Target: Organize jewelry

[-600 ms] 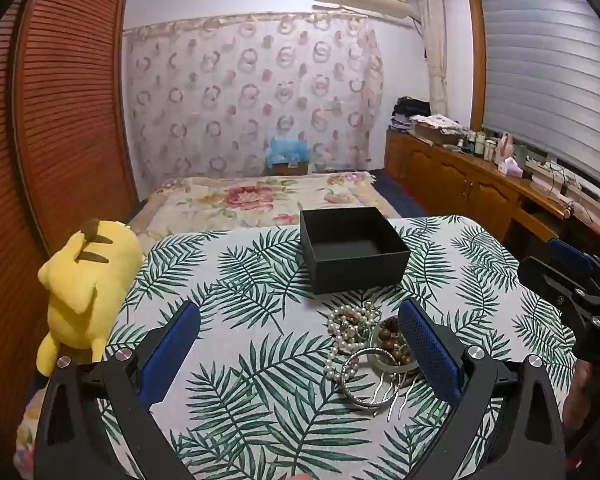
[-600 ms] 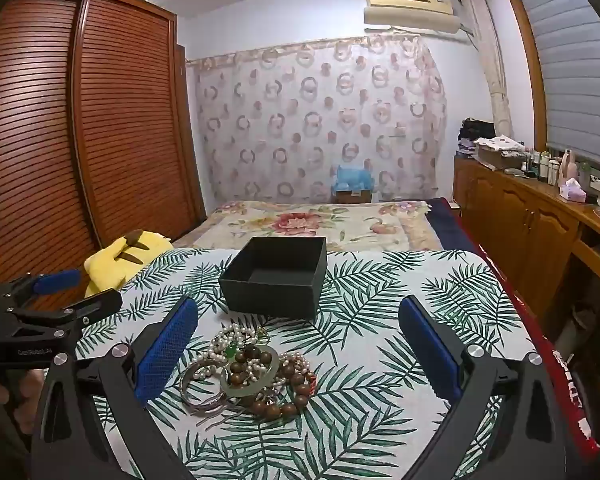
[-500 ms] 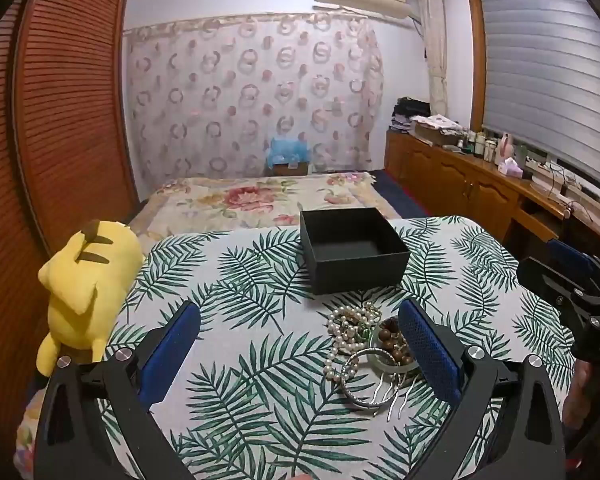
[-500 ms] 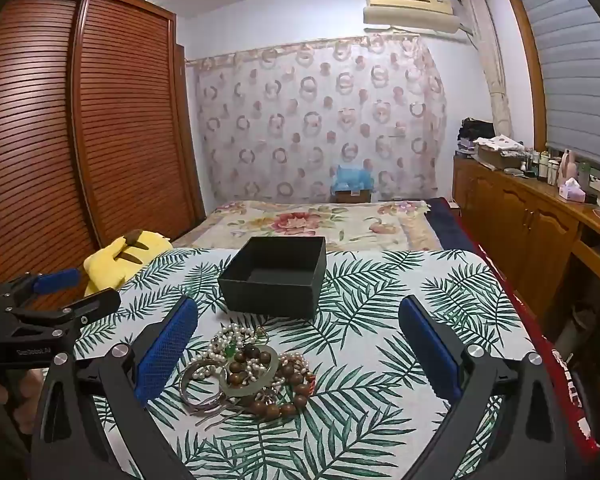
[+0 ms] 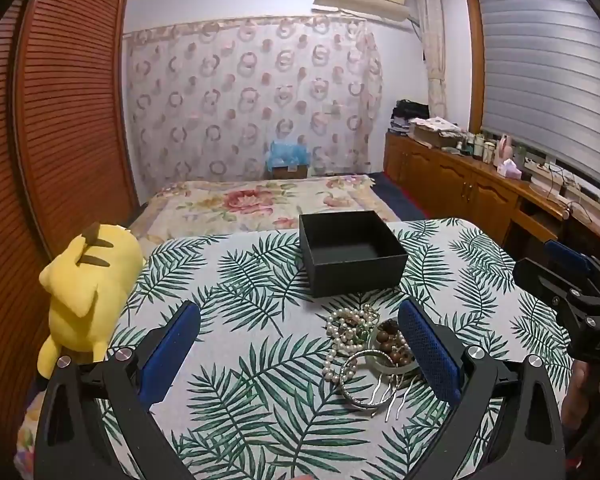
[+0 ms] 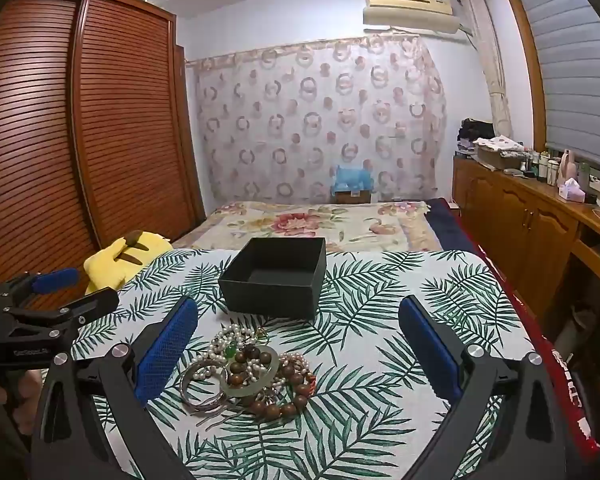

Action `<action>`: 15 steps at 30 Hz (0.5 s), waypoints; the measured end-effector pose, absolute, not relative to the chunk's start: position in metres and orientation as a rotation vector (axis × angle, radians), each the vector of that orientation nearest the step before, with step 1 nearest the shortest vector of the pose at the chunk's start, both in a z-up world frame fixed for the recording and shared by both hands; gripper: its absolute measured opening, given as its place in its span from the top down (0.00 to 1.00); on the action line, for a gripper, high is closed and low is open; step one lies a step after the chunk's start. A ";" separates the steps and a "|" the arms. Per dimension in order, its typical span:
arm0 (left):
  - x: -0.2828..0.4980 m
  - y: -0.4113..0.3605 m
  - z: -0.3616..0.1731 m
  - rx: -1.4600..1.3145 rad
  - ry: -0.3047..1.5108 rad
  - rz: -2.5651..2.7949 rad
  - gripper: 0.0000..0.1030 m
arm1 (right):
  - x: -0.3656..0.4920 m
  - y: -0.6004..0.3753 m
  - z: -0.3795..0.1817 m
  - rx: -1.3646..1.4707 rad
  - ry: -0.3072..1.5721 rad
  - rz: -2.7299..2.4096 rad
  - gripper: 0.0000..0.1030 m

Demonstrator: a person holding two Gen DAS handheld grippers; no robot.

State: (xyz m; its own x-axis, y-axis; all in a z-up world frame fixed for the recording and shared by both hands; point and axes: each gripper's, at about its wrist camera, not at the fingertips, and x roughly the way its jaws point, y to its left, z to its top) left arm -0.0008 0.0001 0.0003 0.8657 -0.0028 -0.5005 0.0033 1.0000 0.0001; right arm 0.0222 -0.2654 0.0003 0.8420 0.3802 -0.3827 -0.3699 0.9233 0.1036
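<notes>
Right wrist: tangled jewelry pile [image 6: 248,372], pearls, brown beads, bangles; both claws wide, empty.

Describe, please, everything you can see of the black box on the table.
The black box is a square, open-topped container with no lid in view, matte and dark like card, though the material is uncertain. Its straight walls stand upright and the inside looks empty. It sits flat on the palm-leaf tablecloth, toward the far side, just beyond the pile of jewelry, with a narrow gap between them. Nothing touches it but the cloth.
</notes>
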 end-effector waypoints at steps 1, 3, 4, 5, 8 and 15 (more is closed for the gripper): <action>-0.001 0.000 0.000 0.001 0.523 -0.003 0.07 | 0.022 -0.266 0.000 0.027 0.410 0.396 0.02; -0.001 0.000 0.000 0.002 0.523 -0.002 0.07 | 0.022 -0.265 0.000 0.027 0.410 0.396 0.02; -0.001 0.000 0.000 0.001 0.523 -0.003 0.07 | 0.022 -0.266 0.000 0.026 0.409 0.395 0.02; -0.001 0.000 0.000 0.002 0.523 -0.003 0.07 | 0.022 -0.266 0.000 0.026 0.410 0.396 0.02; -0.001 0.000 0.000 0.002 0.521 -0.005 0.07 | 0.022 -0.266 0.001 0.026 0.409 0.396 0.02; 0.001 0.000 0.006 0.003 0.520 -0.005 0.07 | 0.022 -0.266 0.000 0.027 0.409 0.397 0.02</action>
